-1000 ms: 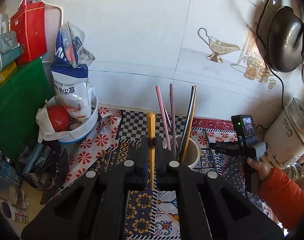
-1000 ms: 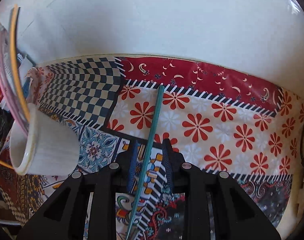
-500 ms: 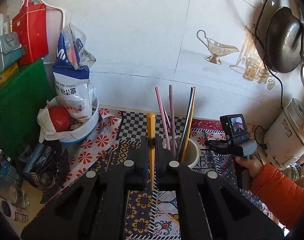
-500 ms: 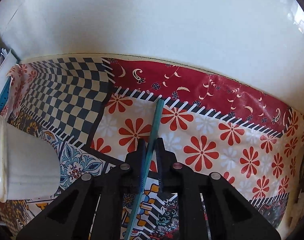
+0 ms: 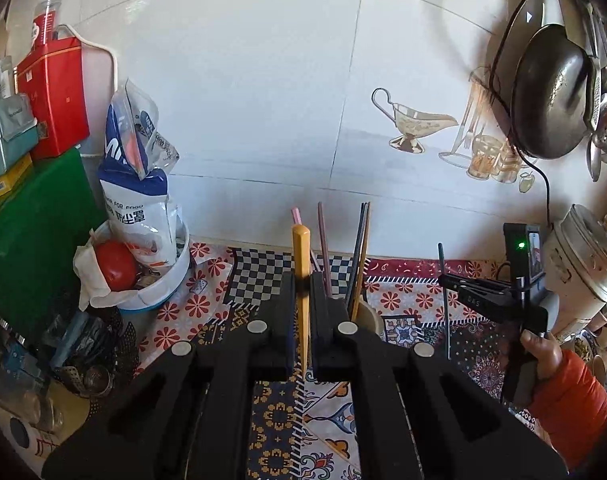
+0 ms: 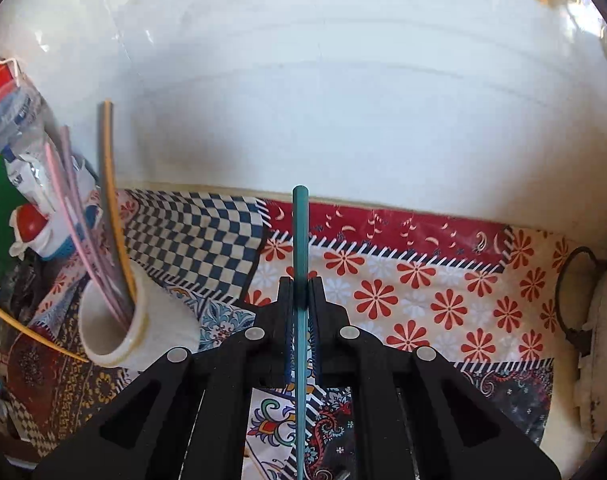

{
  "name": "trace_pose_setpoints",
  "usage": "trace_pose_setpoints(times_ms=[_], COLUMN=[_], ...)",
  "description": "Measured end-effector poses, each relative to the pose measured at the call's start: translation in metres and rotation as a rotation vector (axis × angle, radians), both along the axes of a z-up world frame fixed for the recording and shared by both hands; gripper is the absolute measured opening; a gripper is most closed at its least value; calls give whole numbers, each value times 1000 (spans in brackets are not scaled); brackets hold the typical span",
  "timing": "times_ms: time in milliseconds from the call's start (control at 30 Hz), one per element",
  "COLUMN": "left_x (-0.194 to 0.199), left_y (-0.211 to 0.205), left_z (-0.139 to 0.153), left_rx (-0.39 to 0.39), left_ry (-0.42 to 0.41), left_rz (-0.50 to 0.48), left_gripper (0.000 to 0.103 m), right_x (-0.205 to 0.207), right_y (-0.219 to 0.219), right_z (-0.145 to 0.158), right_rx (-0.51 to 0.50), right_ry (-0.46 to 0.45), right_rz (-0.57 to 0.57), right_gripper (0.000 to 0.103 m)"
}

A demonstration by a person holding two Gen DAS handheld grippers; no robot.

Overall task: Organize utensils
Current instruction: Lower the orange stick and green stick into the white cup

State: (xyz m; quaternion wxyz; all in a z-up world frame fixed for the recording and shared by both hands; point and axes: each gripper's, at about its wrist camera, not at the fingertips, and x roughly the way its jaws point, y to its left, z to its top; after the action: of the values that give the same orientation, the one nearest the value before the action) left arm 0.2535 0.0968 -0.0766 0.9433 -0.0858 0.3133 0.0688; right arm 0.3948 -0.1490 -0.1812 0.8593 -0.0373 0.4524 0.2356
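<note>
My left gripper is shut on an orange chopstick, held upright just in front of a white cup that holds several pink, dark and orange chopsticks. My right gripper is shut on a teal chopstick, lifted off the patterned cloth. The cup shows at the left of the right wrist view. In the left wrist view the right gripper holds the teal chopstick upright to the right of the cup.
A white bowl with a blue bag and a red tomato stands at the left. A green board and red box lean behind it. A white cooker stands at the right. A dark pan hangs on the tiled wall.
My right gripper closed on the teal chopstick and lifted it off the cloth, tilting it upright. My left gripper kept the orange chopstick and rose slightly.
</note>
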Motion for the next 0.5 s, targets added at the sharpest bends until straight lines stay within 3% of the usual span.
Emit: trace_pose_setpoints(times_ms=[267, 500], left_x=[16, 35], left_y=[-5, -6], left_z=[19, 23], left_rx=[8, -2], left_ry=[-48, -53], left_rz=[-50, -79], left_gripper=[4, 4], right_x=[-22, -32], right_y=[-3, 25], right_z=[86, 127], right_rx=[103, 211], right_ry=[-174, -286], right_rz=[2, 24], right_gripper=[6, 6])
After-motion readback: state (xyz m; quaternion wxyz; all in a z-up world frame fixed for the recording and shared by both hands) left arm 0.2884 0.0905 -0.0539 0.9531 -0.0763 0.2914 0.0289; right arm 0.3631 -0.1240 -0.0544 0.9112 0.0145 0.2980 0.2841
